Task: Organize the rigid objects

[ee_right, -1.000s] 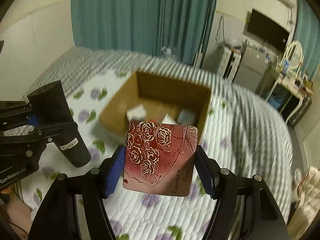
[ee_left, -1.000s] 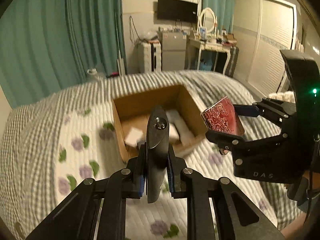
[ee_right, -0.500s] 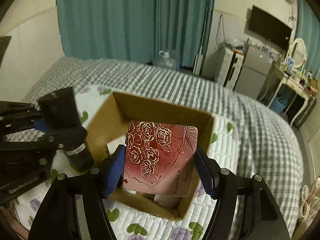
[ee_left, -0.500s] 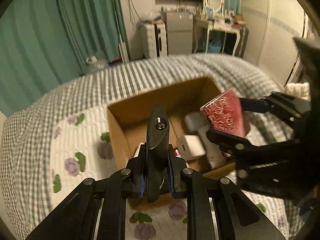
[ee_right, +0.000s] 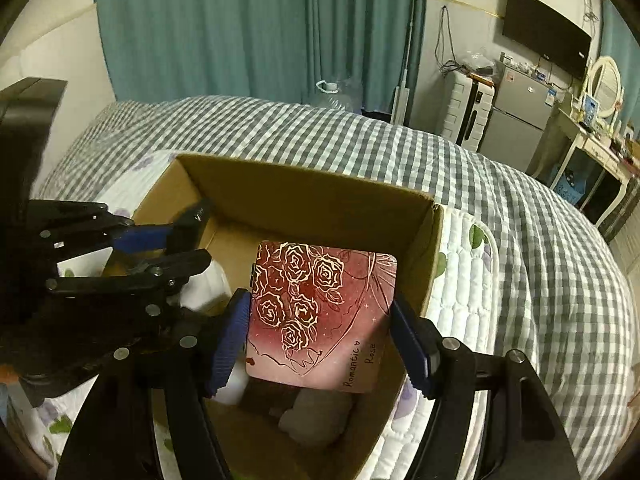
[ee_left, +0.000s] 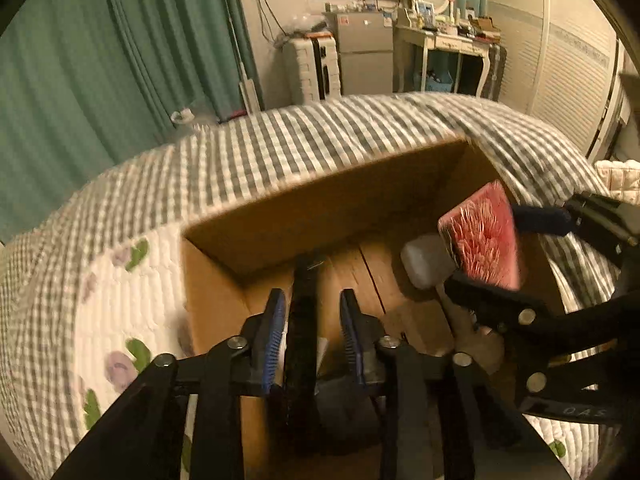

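An open cardboard box (ee_left: 320,200) (ee_right: 320,200) sits on the bed. My left gripper (ee_left: 312,320) is open over its left part; a dark cylinder (ee_left: 302,320) stands between its spread blue pads, apart from both. In the right wrist view the left gripper (ee_right: 176,248) reaches in from the left. My right gripper (ee_right: 322,320) is shut on a red tin with gold roses (ee_right: 320,312), held over the box's right side; the tin also shows in the left wrist view (ee_left: 484,236). White items (ee_left: 424,260) (ee_right: 208,284) lie in the box.
The bed has a grey checked blanket (ee_right: 520,208) and a white floral quilt (ee_left: 120,312). Teal curtains (ee_right: 260,28), a white suitcase (ee_left: 312,68), a small fridge (ee_right: 516,120) and a dressing table (ee_left: 452,40) stand beyond the bed.
Both grippers have moved forward and down over the box. The left jaws have opened and the dark cylinder now sits loose and lower between them. The right still grips the tin.
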